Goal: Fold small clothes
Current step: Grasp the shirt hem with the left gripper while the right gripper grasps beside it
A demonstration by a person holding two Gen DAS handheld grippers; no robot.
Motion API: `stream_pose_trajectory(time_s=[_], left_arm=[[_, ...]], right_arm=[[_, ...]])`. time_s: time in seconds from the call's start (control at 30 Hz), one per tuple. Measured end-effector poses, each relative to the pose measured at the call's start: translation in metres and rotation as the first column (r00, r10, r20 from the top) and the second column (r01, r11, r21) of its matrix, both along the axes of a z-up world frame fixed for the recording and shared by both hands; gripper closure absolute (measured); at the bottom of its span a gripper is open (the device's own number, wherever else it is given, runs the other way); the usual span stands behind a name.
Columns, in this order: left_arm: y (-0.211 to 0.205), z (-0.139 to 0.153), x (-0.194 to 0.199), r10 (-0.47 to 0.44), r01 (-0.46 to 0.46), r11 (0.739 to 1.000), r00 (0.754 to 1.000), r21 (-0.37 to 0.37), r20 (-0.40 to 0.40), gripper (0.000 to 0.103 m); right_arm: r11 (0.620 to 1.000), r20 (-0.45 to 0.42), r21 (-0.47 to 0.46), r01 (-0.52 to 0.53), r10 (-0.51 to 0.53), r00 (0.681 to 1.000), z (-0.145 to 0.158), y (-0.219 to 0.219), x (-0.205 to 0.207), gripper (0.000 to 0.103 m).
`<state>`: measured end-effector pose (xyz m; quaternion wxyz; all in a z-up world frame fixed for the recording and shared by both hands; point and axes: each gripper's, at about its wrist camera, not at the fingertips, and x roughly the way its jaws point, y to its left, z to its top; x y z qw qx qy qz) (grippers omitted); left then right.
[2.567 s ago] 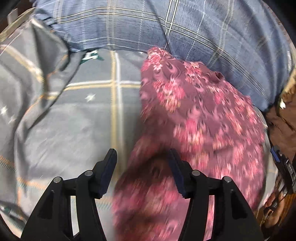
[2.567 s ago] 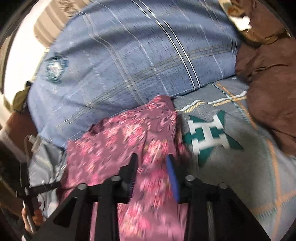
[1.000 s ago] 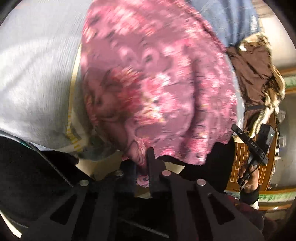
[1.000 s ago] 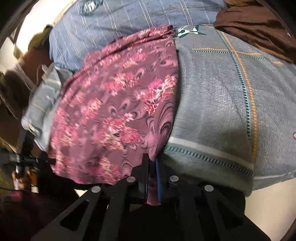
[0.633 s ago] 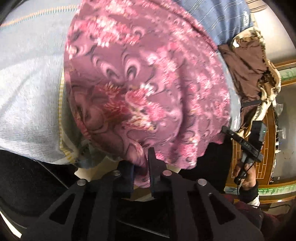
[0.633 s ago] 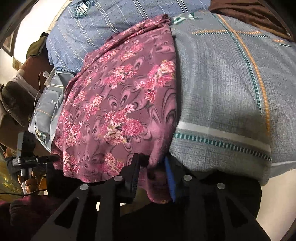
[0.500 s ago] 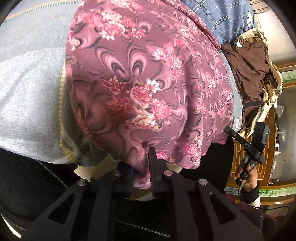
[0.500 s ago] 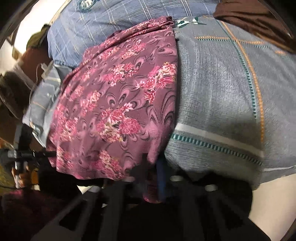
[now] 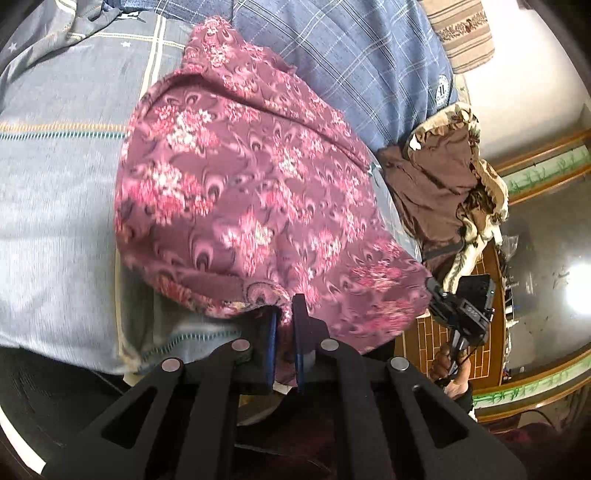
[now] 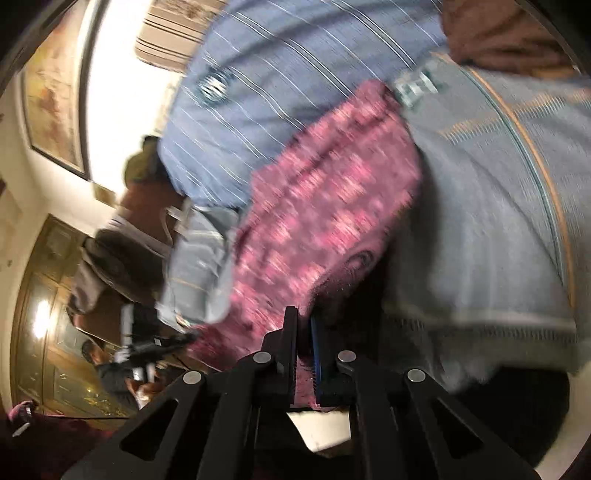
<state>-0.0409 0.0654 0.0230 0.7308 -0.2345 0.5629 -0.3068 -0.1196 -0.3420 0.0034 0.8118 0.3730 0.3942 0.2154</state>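
Observation:
A maroon floral garment lies spread over the grey bedspread, its near edge lifted off the bed's front edge. My left gripper is shut on the garment's near hem. In the blurred right wrist view the garment shows again, and my right gripper is shut on another part of its near edge. The right gripper also shows in the left wrist view, beyond the garment's right corner.
A blue plaid pillow lies behind the garment. A brown cloth pile sits at the bed's right end. A striped cushion leans against the wall. Wooden floor and furniture lie beyond the bed.
Both grippers, still shut on the garment's near edge, have lifted it and swung upward. The views now take in more of the pillow and the room; the right view is motion-blurred.

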Motion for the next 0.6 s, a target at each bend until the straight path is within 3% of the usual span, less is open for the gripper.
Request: stream_pose_trajectory(time_s=[0.27, 0.6], left_arm=[[0.008, 0.021, 0.059, 0.100, -0.097, 0.994, 0.994, -0.056, 0.039, 0.098], [0.015, 0.025, 0.192, 0.258, -0.254, 0.965, 0.964, -0.060, 0.066, 0.098]], right_arm=[[0.995, 0.079, 0.096, 0.028, -0.035, 0.996, 0.021, -0.012, 0.046, 0.097], [0.957, 0.115, 0.245, 0.154, -0.186, 0.976, 0.015, -0.052, 0.165, 0.097]])
